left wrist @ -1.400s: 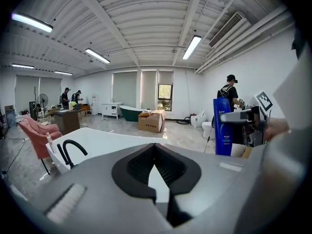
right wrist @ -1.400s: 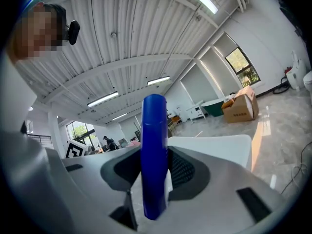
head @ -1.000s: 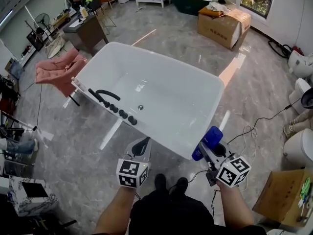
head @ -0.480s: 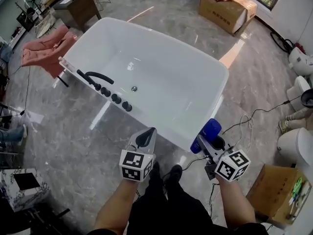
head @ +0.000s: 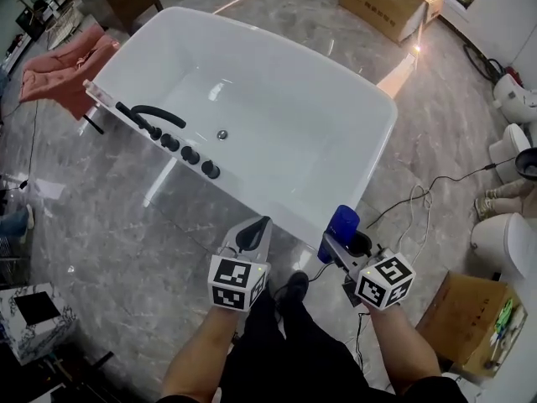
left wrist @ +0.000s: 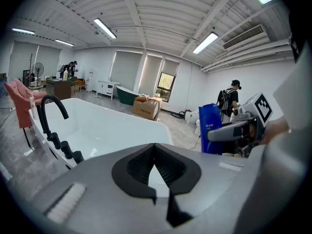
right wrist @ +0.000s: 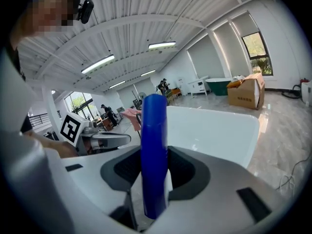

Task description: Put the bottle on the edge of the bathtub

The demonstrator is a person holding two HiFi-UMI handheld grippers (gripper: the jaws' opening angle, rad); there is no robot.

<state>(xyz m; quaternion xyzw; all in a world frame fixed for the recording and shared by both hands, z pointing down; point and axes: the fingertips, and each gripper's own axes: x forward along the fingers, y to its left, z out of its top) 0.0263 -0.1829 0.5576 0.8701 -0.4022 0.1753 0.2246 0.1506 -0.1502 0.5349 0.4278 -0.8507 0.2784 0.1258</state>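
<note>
While clamping bottle [head: 343, 222] upright in right gripper [head: 337, 243] jaws, hovered by near edge of bathtub [head: 379, 168], five o'clock.
Held left gripper [head: 253, 233] jaws shut, empty, clear.

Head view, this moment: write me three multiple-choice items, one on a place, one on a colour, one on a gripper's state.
1. Where is the bottle?
A. In the right gripper, by the near end of the bathtub
B. Standing on the bathtub's far rim
C. Lying inside the bathtub

2. What colour is the bottle?
A. White
B. Pink
C. Blue

3. What state is the left gripper in?
A. Shut on the bottle
B. Shut, with nothing in it
C. Wide open

Answers:
1 A: the right gripper view shows the bottle upright between the pads, with the bathtub just ahead.
2 C: it is blue in all three views.
3 B: the left gripper view shows its jaw tips meeting with nothing between them.
</note>
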